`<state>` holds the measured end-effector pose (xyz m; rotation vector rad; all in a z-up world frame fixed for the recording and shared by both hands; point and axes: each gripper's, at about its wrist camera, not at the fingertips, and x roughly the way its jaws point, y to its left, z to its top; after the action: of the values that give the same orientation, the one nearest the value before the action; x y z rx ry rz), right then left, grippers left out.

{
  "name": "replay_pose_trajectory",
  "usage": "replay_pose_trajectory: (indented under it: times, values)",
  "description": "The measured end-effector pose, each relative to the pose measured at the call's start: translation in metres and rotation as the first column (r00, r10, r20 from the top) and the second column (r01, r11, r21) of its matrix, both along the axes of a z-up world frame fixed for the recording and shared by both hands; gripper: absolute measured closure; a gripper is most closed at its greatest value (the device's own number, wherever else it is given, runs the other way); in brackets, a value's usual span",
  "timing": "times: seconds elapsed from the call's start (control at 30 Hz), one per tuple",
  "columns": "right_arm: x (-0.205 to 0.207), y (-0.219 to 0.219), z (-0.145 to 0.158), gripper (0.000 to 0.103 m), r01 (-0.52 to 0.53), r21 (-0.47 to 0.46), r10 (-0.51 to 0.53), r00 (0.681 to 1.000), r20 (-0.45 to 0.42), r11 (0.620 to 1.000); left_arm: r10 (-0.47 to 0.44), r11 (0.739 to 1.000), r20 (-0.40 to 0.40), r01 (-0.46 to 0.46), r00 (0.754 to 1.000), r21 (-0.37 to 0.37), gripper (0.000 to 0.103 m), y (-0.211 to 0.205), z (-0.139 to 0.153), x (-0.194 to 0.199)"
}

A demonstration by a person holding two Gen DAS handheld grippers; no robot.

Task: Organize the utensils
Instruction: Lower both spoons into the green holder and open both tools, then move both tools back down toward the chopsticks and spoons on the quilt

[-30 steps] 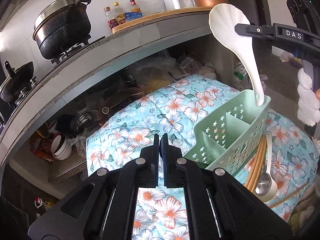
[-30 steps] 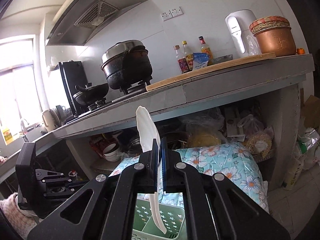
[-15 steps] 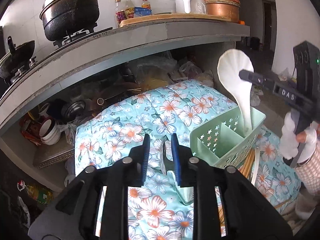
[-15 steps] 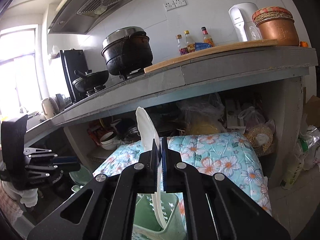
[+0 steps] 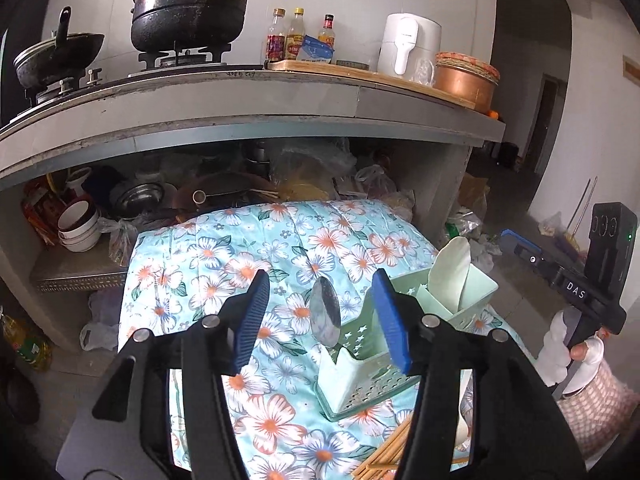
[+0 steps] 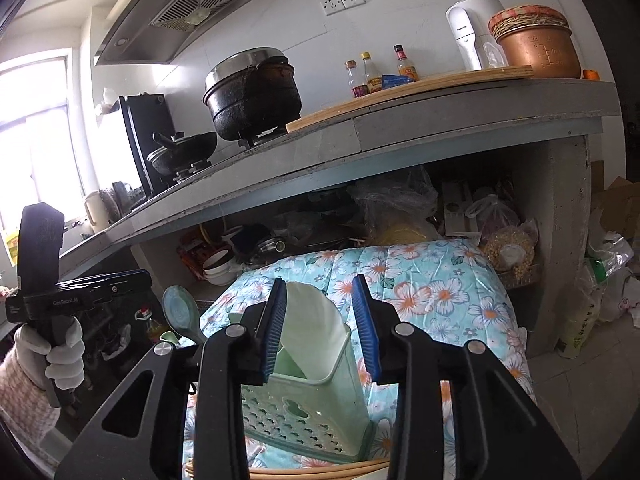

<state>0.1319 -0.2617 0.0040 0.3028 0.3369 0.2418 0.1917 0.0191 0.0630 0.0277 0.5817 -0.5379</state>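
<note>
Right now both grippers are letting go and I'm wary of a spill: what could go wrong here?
1. The white spoon leans tall out of the green caddy; the right gripper, opening around it, might clip it while withdrawing.
2. The metal spoon stands between the opening left gripper fingers; it could topple.
3. The caddy sits on soft floral cloth, so it may tip.

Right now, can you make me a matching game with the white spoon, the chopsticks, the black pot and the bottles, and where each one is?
Things:
1 white spoon
2 chopsticks
3 black pot
4 bottles

Places:
A on the stove
B on the wooden board
C in the green basket
D on the flowered cloth

Pairs: 1-C, 2-D, 3-A, 4-B
</note>
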Motion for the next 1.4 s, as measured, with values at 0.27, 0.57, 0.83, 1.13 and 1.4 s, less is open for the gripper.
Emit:
replay_pose_trajectory:
  times: [0.27, 0.57, 0.83, 1.13, 1.4]
  values:
    - [-0.043, -0.003, -0.001, 0.042, 0.053, 0.002, -0.053, 0.998, -0.025, 0.999, -0.060, 0.994, 0.020, 0.062, 0.998, -0.086, 0.045, 0.010, -0.009, -0.033]
    - [-0.072, 0.004, -0.032, 0.010, 0.108, -0.036, -0.112, 0.980, -0.164, 0.994, -0.137, 0.990, -0.077, 0.133, 0.988, -0.055, 0.043, -0.016, -0.051, -0.060]
    - [-0.078, -0.005, -0.065, 0.006, 0.145, -0.031, -0.148, 0.950, -0.274, 0.989, -0.152, 0.988, -0.159, 0.150, 0.976, -0.021, 0.043, -0.043, -0.087, -0.066]
    - [-0.080, -0.023, -0.075, 0.006, 0.094, -0.024, -0.097, 0.938, -0.333, 0.995, -0.156, 0.987, -0.256, 0.163, 0.954, 0.006, 0.045, -0.060, -0.122, -0.070]
    - [-0.091, 0.033, -0.079, 0.028, -0.436, 0.133, 0.447, 0.779, -0.440, 0.890, -0.092, 0.994, -0.242, 0.104, 0.966, 0.037, 0.058, -0.053, -0.131, -0.078]
